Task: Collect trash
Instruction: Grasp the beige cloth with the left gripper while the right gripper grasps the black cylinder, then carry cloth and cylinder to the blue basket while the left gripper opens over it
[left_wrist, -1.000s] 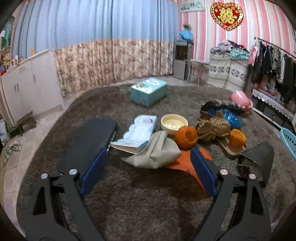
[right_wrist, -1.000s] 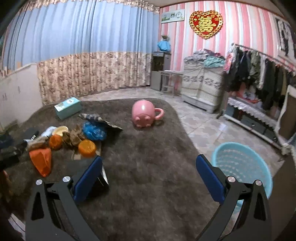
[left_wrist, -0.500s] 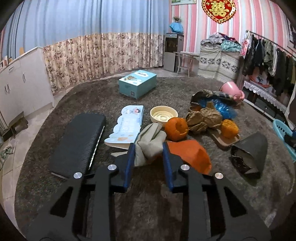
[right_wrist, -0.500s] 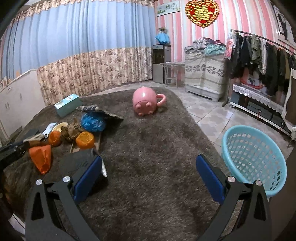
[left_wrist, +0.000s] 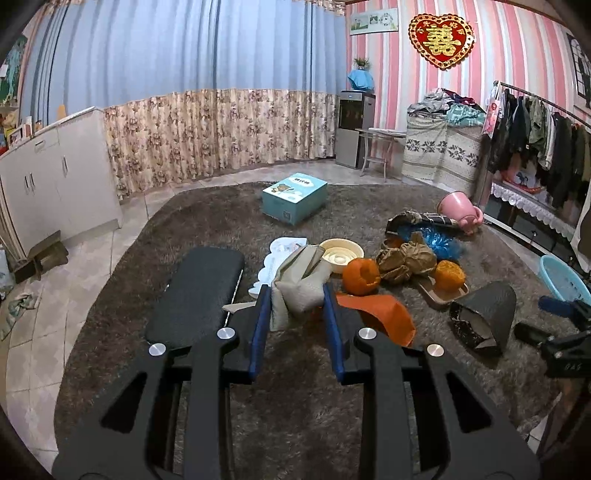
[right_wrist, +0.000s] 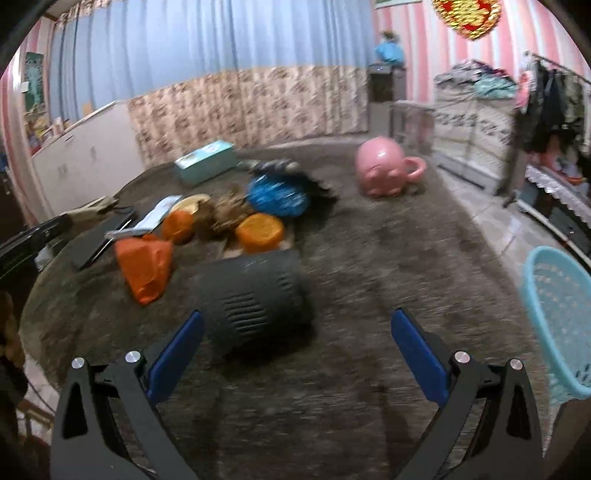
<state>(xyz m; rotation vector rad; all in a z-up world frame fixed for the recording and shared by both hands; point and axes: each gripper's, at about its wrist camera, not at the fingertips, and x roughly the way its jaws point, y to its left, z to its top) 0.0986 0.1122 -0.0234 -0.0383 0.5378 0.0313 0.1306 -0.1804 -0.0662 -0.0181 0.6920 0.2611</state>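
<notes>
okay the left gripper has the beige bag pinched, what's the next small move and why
Probably carry the beige bag toward the blue basket. The left gripper is clamped on it, it looks raised off the rug, and the basket sits off to the right.

A left gripper (left_wrist: 297, 295) pinches a crumpled beige bag (left_wrist: 301, 284) above a dark rug (left_wrist: 295, 387). At two o'clock lie an orange peel (left_wrist: 361, 276) and black bag (left_wrist: 485, 317). At ten o'clock, a black case (left_wrist: 195, 295).
</notes>
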